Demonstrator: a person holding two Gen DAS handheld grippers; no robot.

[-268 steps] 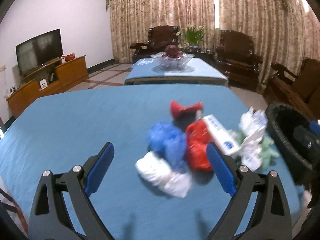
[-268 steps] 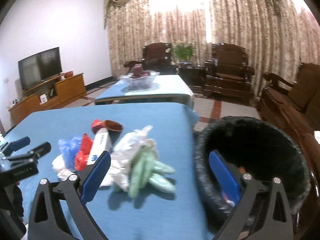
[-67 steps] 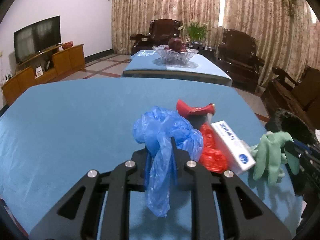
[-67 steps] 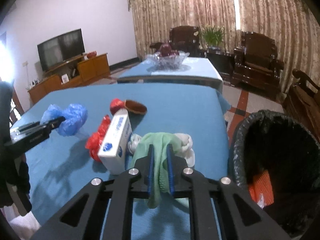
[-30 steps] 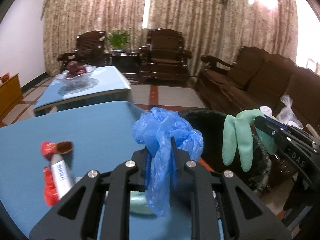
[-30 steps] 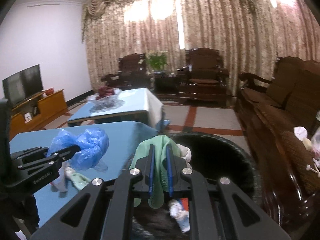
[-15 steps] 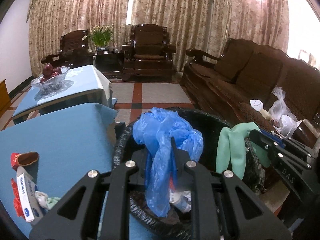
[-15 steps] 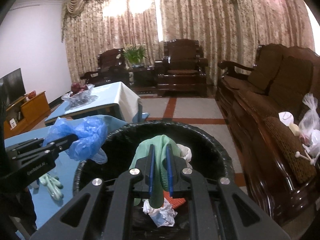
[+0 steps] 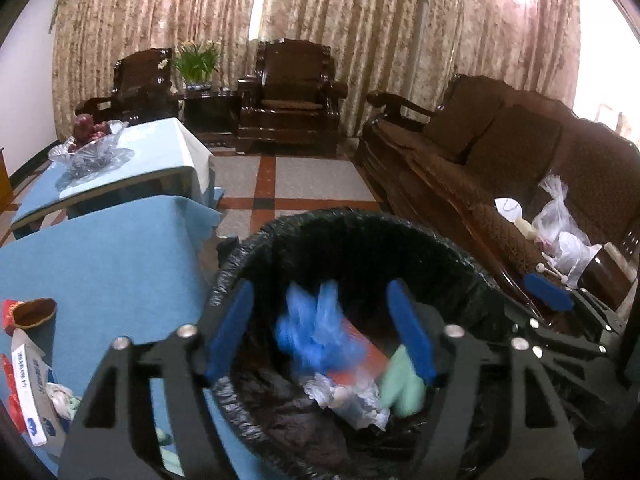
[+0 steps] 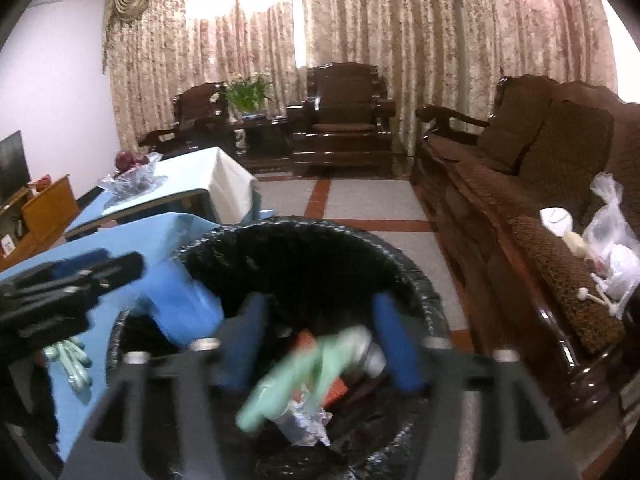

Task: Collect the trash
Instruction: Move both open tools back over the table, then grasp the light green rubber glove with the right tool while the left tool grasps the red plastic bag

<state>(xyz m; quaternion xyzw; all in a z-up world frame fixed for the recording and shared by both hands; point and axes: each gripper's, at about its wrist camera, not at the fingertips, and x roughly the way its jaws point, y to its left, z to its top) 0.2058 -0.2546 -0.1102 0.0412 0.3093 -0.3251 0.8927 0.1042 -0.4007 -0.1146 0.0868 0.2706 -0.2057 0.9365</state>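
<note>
Left gripper [image 9: 320, 332], jaws apart, lower centre, over black-lined trash bin [image 9: 448, 248]; blurred blue plastic bag [image 9: 316, 336] inside bin. Right gripper [image 10: 320, 340], jaws apart; green glove [image 10: 292, 376], blurred, apparently falling into bin.

Both wrist views look down (closely) into the bin [image 9: 360, 232] [image 10: 312, 240].
</note>
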